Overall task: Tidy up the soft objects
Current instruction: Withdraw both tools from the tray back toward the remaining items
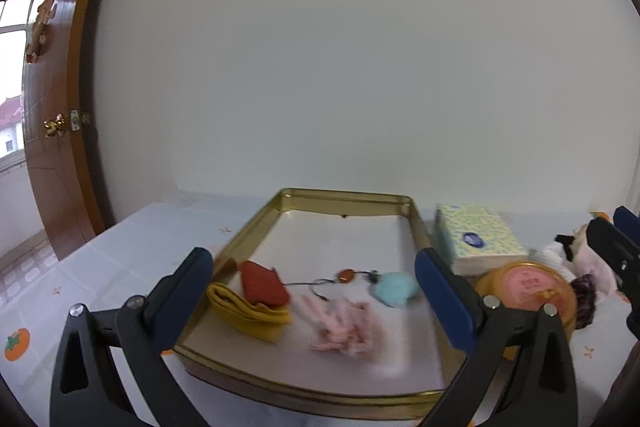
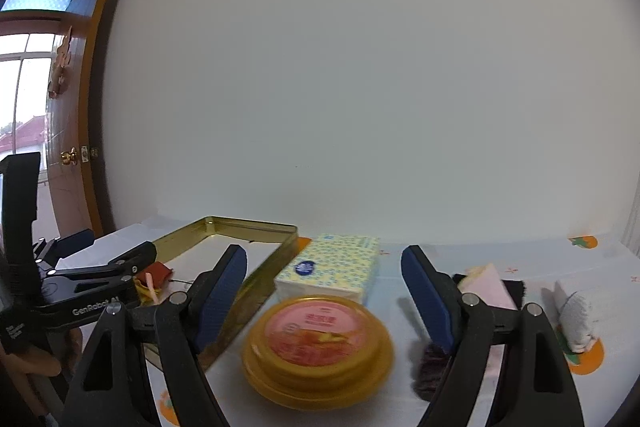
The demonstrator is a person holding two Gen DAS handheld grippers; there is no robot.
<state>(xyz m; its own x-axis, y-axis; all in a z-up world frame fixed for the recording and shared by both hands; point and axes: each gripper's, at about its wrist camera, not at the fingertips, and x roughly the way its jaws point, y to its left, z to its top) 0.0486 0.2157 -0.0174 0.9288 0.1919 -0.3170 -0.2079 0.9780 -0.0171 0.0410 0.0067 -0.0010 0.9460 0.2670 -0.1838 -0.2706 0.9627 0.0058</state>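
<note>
A gold tin tray [image 1: 256,219] holds a folded yellow cloth [image 1: 248,311], a red pouch [image 1: 264,283], a pink fuzzy piece [image 1: 344,327] and a light blue pompom [image 1: 394,289] on a keyring. My left gripper [image 1: 314,259] hovers open over the tray's near end with nothing between its fingers. My right gripper [image 2: 325,255] is open and holds nothing, above a round yellow tub [image 2: 318,343] with a pink lid. A dark purple fuzzy scrunchie [image 2: 430,367] lies by its right finger. A pink and cream soft piece [image 2: 488,283] and a white fuzzy item [image 2: 576,315] lie further right.
A patterned tissue pack [image 2: 332,267] stands between the tray [image 2: 260,275] and the tub. The left gripper [image 2: 116,243] shows at the left of the right wrist view. A white wall rises right behind the table. A wooden door [image 1: 52,147] stands at the far left.
</note>
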